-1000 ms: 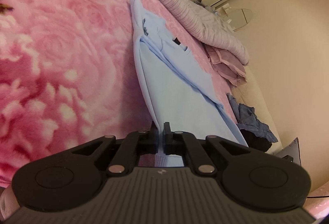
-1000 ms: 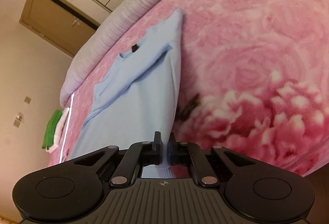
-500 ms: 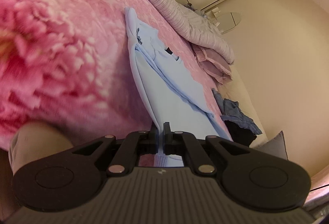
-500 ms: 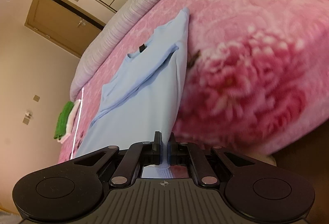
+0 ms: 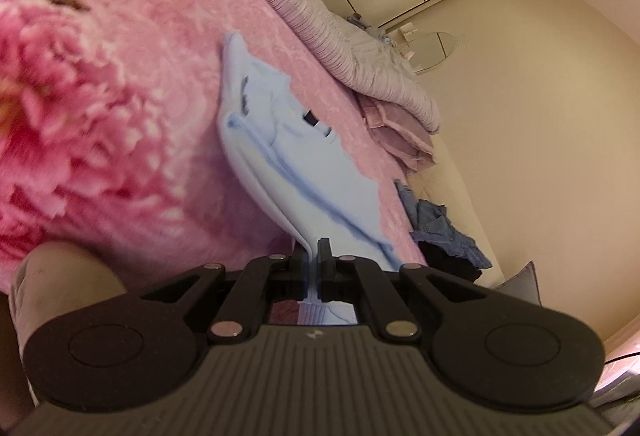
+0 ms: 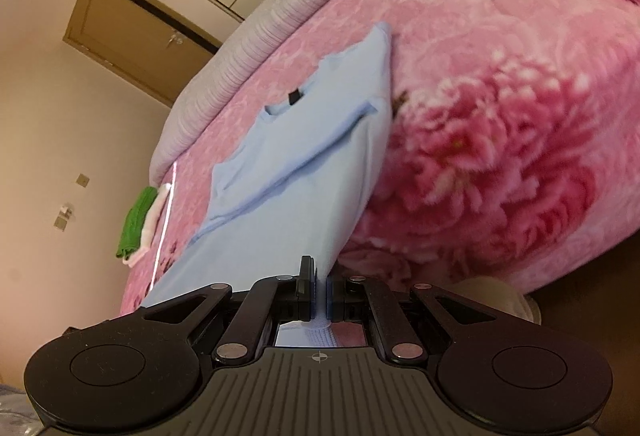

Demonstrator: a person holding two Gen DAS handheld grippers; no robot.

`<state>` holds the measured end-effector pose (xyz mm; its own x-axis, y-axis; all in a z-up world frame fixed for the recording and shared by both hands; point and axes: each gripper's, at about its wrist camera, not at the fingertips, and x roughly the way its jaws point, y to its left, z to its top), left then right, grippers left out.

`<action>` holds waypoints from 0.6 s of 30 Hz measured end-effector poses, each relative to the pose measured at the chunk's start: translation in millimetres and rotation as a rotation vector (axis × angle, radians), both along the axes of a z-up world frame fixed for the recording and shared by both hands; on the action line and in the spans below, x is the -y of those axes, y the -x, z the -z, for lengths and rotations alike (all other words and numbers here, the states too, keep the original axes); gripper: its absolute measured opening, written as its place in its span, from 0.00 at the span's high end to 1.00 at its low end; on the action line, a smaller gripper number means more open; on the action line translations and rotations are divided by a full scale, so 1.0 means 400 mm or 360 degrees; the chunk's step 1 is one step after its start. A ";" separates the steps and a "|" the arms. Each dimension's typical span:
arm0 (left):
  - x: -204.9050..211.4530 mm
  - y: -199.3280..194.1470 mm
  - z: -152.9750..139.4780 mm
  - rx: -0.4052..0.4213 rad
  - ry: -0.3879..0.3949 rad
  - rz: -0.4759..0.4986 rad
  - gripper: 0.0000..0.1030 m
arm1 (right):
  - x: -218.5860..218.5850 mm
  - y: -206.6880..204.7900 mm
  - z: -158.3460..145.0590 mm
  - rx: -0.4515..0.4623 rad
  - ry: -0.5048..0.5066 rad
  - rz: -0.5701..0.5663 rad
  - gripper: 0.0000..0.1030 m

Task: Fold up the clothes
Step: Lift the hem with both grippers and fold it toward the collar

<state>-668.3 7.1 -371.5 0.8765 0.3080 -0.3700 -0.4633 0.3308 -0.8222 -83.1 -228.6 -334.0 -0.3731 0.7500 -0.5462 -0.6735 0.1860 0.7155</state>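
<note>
On pink blanket [image 5: 120, 84]: blue shirt [image 5: 288, 156], hem pinched by both tools.

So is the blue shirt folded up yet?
Partly: the blue shirt lies stretched long on the bed, one sleeve flipped across it, both grippers pinching its hem.

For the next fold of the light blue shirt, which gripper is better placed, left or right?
Neither clearly: the left gripper and right gripper are both clamped on the light blue shirt at its near hem, stretched over the pink blanket. The fold probably needs both.
</note>
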 end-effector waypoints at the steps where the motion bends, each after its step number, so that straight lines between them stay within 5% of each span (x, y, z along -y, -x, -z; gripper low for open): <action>1: -0.013 -0.004 -0.008 0.0010 0.0002 0.0004 0.99 | -0.008 -0.005 -0.008 0.0007 -0.0011 -0.0007 0.97; 12: -0.320 -0.164 -0.094 0.0020 -0.0024 0.0088 0.99 | -0.274 -0.121 -0.111 0.0060 -0.0148 -0.0027 0.97; 18: -0.559 -0.277 -0.005 -0.0061 0.0147 -0.0023 0.99 | -0.545 -0.235 -0.033 -0.0153 0.0012 0.0145 0.97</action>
